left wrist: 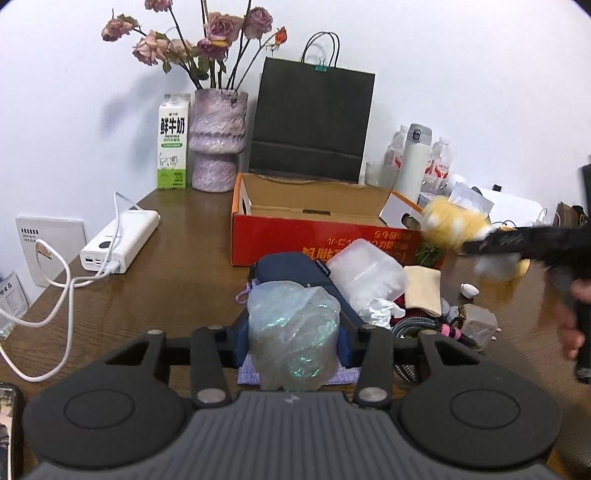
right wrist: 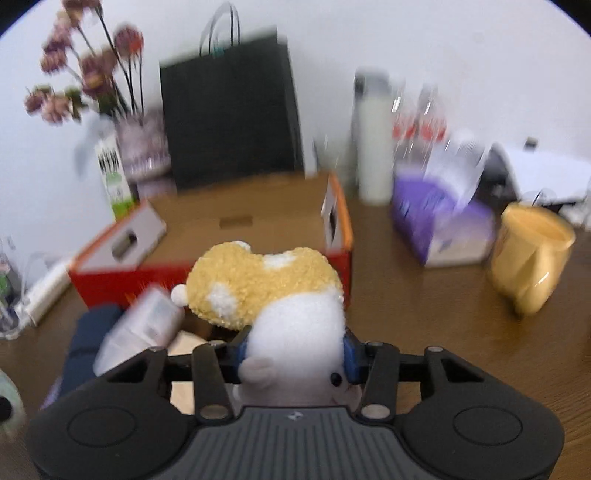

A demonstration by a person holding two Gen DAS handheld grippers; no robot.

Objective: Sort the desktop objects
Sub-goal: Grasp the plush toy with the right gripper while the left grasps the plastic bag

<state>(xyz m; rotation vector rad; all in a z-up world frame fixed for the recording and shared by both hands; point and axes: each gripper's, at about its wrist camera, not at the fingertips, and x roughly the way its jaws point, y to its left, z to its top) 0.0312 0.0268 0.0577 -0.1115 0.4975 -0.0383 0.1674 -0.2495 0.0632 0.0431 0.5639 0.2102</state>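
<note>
We see a home desk against a white wall: a wooden surface (left wrist: 177,258) cluttered with a vase (left wrist: 217,140) of dried roses (left wrist: 207,33), a milk carton (left wrist: 173,142), a power bank (left wrist: 120,240), a thermos (left wrist: 412,162) and a tissue box (right wrist: 439,225).

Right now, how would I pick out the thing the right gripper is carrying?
Find the open red cardboard box in front of the black paper bag. Just before the box, the right gripper is shut on a plush toy. It is the only furry item: yellow back with white patches, white belly.
</note>
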